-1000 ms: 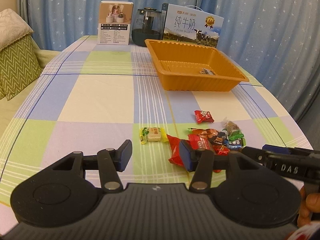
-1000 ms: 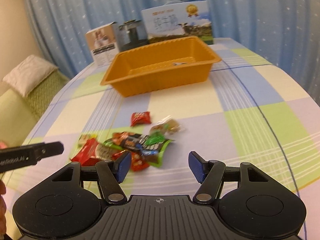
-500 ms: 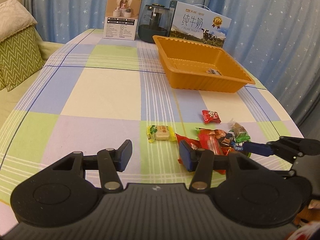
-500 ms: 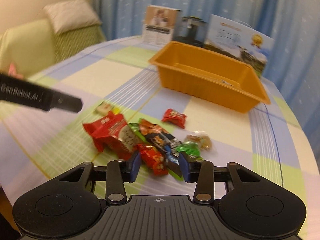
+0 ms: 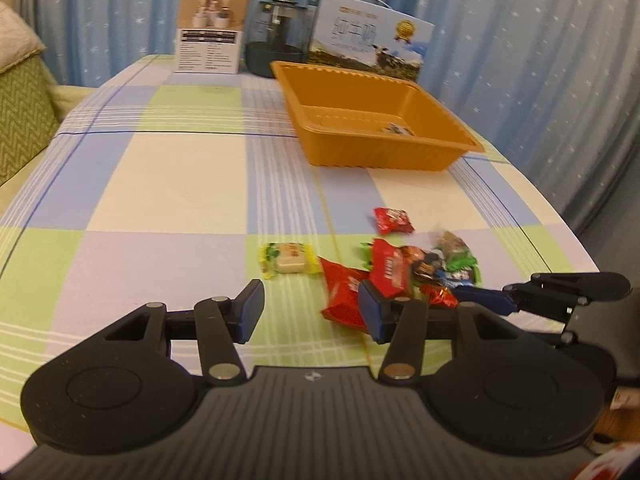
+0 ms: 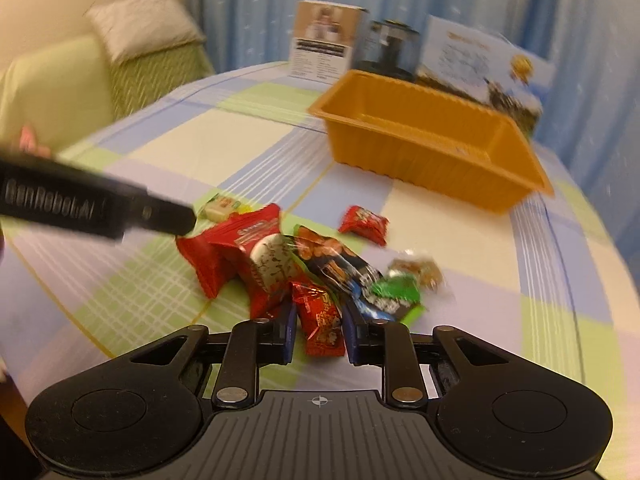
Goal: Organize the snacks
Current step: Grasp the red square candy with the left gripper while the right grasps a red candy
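**user1:** Snacks point(image 6: 304, 272) sit in a loose heap on the checked tablecloth point(image 5: 160, 184), at about 6 o'clock from the orange tray point(image 5: 372, 128), well apart from it. In the right wrist view the right gripper point(image 6: 318, 330) has its jaws pinched narrow on a small red packet point(image 6: 320, 320) at the near edge of the pile.

**user2:** And the left gripper point(image 5: 310, 310)? Its blue pads stand partway apart with nothing between them, hovering over the cloth at the pile's 9 o'clock side. One yellow-green candy point(image 5: 288, 258) lies alone at 9 o'clock of the heap, and a little red candy point(image 5: 393, 220) at 12.

**user1:** Readable writing: the left tool's black arm shows "GenRobot.AI" in the right wrist view. The packet print is too blurred to read.

**user2:** Same for the blue milk carton point(image 5: 372, 44) with a cow and a gold medal, behind the tray at 12 o'clock. A dark jar point(image 5: 276, 46) and a white box point(image 5: 212, 30) stand at its 9 o'clock. The tray holds just one small item point(image 5: 396, 129).
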Tool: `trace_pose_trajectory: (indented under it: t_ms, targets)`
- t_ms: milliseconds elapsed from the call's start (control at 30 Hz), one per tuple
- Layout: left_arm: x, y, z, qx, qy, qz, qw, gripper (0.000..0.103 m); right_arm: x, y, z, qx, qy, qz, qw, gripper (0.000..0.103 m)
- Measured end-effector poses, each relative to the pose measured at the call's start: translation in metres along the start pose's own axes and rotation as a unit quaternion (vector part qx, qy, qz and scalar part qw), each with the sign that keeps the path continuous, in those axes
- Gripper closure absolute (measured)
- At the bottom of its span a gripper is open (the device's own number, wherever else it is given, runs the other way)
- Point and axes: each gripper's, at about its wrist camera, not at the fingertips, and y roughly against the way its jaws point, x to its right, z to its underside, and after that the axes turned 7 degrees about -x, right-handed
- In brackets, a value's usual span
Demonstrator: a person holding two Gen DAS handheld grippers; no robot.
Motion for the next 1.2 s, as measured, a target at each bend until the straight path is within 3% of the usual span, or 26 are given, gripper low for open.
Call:
trace_pose_trajectory:
  t_ms: [233,333,433,533,667,967,1200]
  targets:
    - [0.017,-0.015,-0.002,-0.015,-0.036,-0.004,0.9992,0.056,0.028,0.01,0.001,-0.008,-0.111,-0.044,0.993,0.078]
    - [0.025,-0.023,-0.003,-0.018,-0.06,-0.01,0.998,0.056,0.033,0.011,0.0,-0.008,-0.128,-0.054,0.99,0.078]
    - [0.033,-0.031,-0.005,-0.022,-0.087,-0.02,0.9958,0.058,0.031,0.011,0.001,-0.01,-0.124,-0.052,0.991,0.078]
    - [0.037,-0.038,-0.005,-0.026,-0.103,-0.027,0.994,0.07,0.03,0.01,0.003,-0.012,-0.124,-0.055,0.991,0.078]
    - [0.039,-0.041,-0.001,-0.036,-0.113,-0.03,0.9925,0.078,0.027,0.008,0.004,-0.011,-0.113,-0.052,0.992,0.078]
    - [0.026,-0.029,0.008,-0.04,-0.086,-0.036,0.9948,0.08,0.003,-0.001,0.005,-0.014,-0.02,-0.009,1.0,0.076]
    - [0.025,-0.028,0.008,-0.038,-0.078,-0.035,0.9956,0.08,-0.003,-0.005,0.004,-0.007,-0.003,-0.002,1.0,0.076]
